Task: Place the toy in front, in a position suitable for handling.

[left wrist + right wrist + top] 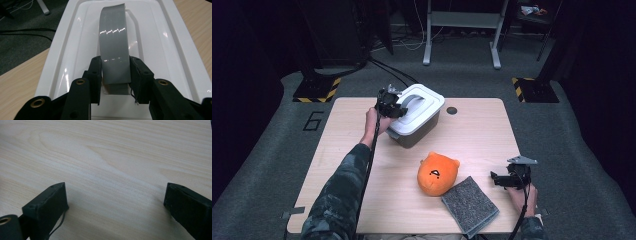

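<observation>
1. gripping: left gripper (115, 72) jaws pinch the grey handle (113, 42) of the white lid (419, 107), on the grey bin (418, 134) at the table's (482, 135) far side.
2. risk: slick handle slips out (shallow bite), or the bin lifts along with the lid.
3. right gripper (116, 202) spread wide over bare tabletop, so nothing braces the bin.

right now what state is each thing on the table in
left tool: shut on grey handle
grey handle: raised upright
white lid: on the bin
bin: closed
right tool: open, over bare table
orange plush: lying free
grey cloth: flat, untouched
</observation>
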Motion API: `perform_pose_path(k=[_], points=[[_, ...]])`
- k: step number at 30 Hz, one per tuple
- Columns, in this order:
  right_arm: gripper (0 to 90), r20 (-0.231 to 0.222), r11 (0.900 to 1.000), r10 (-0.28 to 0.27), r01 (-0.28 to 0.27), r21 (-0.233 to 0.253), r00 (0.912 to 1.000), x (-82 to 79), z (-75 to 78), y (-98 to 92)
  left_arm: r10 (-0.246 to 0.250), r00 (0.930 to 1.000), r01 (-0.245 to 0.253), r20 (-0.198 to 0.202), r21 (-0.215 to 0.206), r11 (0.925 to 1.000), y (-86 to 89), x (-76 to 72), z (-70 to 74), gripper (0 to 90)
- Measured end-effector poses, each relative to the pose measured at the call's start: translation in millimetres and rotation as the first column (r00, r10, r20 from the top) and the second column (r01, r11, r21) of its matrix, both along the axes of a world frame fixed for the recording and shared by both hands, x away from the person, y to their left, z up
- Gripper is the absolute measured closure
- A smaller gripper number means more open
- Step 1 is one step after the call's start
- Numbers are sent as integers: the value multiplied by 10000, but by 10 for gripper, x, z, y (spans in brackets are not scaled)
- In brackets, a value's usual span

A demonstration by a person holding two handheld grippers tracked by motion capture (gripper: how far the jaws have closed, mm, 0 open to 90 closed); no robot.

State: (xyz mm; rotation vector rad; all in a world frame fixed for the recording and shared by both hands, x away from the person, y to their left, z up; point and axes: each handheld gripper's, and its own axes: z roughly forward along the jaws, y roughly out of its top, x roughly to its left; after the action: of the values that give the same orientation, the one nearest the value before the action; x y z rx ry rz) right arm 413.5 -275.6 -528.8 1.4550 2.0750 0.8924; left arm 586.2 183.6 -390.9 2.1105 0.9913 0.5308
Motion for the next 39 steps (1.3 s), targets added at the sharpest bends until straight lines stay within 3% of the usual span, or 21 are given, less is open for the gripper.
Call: perform_pose_path(k=[5, 10, 18, 39], points=[[42, 2, 10000, 0, 0, -5, 10000, 0, 0, 0, 22, 10000, -21, -57, 164, 9999, 59, 28, 12, 656], [42, -9, 10000, -10, 10, 3, 10000, -1, 0, 1, 135, 9999, -141, 80, 721, 9973, 46, 18, 24, 662], [42, 10, 10000, 10, -10, -9, 10000, 1, 0, -1, 279, 9996, -279, 5, 428, 9987, 147, 35, 13, 668], [42, -13, 10000, -23, 23, 6, 10000, -2, 1, 2, 658, 9978, -656, -40, 411, 9970, 432, 28, 10, 673]])
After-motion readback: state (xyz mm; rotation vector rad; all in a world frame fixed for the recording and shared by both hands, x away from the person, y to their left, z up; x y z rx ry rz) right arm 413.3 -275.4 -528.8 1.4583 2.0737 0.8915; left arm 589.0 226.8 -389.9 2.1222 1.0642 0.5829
